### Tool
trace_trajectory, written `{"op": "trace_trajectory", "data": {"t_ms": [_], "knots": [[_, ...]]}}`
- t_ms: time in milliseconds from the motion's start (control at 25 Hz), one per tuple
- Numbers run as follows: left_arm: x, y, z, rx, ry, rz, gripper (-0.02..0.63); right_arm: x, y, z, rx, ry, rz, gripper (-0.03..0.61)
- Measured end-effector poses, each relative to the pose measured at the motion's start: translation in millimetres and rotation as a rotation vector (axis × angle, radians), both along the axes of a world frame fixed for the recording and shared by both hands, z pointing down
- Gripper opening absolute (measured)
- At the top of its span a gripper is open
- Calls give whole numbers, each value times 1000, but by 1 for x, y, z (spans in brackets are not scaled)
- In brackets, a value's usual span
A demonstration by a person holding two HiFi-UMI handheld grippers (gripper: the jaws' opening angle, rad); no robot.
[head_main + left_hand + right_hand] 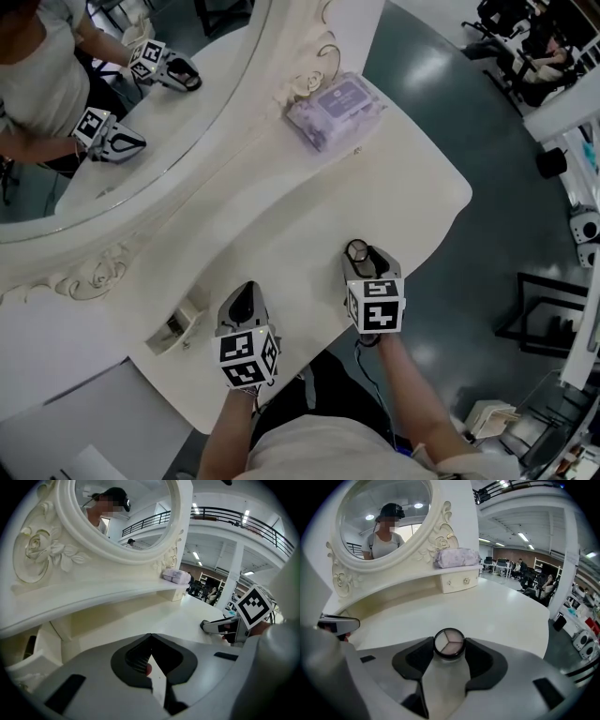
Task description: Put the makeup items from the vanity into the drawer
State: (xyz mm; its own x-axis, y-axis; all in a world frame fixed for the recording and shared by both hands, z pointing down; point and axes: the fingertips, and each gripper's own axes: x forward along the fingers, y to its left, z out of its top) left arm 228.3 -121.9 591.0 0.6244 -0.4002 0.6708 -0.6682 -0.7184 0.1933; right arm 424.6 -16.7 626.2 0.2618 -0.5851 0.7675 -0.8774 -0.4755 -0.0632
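Observation:
A round compact [449,642] with a three-part pale pan lies on the white vanity top [309,225], near its front edge. My right gripper [367,262] stands open around it, one black pad [418,660] on each side. To its left, my left gripper [244,295] hovers low over the vanity top with its jaws shut tip to tip. A small pinkish bit [148,669] shows between its pads [136,656]; I cannot tell what it is. A small open drawer [178,328] sits at the vanity's left end, just left of the left gripper.
A purple tissue pack [333,111] rests on the shelf beside the oval mirror [112,103]. Below it is a shut little drawer with two knobs [457,582]. The vanity's curved front edge [441,225] drops to a dark floor.

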Motion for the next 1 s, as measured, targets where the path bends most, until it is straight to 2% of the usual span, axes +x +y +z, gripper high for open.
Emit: {"op": "trace_trajectory", "data": {"t_ms": [240,480,720,1000], "knots": [[-12,1,-2,4,-1,-7,5,-4,1,-4,14,-13,15,216],[-29,4,-12,16,12,-24,5,-24,-6,-17,35,-10,-17,215],[-56,10,-29,43,38,-59,5,-58,-13,-34,58,-8,-76,215],[-112,13,-49,76,61,-155,5,-116,-25,-57,90,-7,-179,215]]}}
